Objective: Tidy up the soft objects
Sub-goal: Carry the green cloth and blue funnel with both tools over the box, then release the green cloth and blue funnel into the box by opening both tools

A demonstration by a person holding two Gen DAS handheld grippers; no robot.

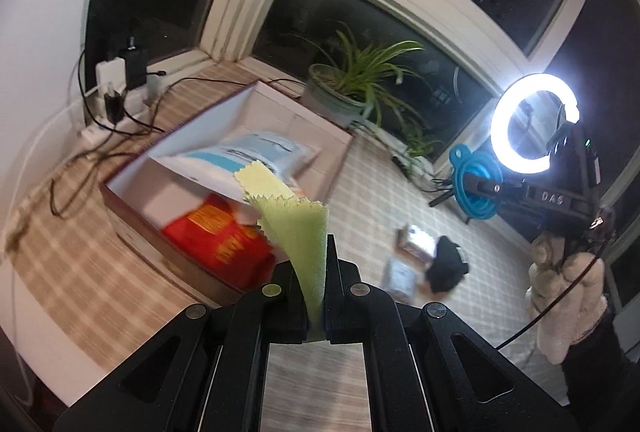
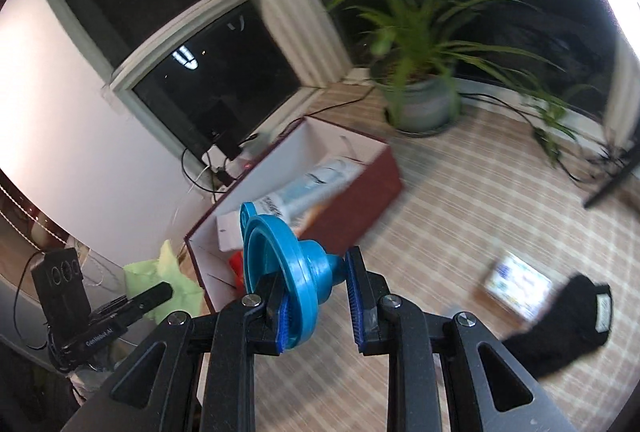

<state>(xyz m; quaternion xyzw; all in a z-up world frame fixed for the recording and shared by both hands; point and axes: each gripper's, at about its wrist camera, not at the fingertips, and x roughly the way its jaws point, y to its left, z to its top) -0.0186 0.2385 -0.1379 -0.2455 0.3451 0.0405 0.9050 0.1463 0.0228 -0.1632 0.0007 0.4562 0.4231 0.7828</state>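
Note:
My left gripper [image 1: 320, 256] is shut on a pale green cloth [image 1: 296, 224], held up near the open red-sided box [image 1: 280, 104]. The box holds a blue-and-white packet [image 1: 256, 156] and a red packet [image 1: 220, 232]. My right gripper [image 2: 316, 272] is shut on a blue collapsible funnel [image 2: 284, 268], held above the floor near the box [image 2: 360, 200]. In the right wrist view the left gripper [image 2: 156, 296] and its green cloth [image 2: 168, 280] show at the left. In the left wrist view the right gripper shows holding the funnel [image 1: 476, 184].
A black sock [image 2: 560, 328] and a small packet [image 2: 516, 284] lie on the checked mat [image 2: 480, 192] at the right. A potted plant [image 2: 424, 100] stands by the window. A ring light [image 1: 528, 124] glows at the right. Cables and chargers [image 1: 116, 96] lie at the far left.

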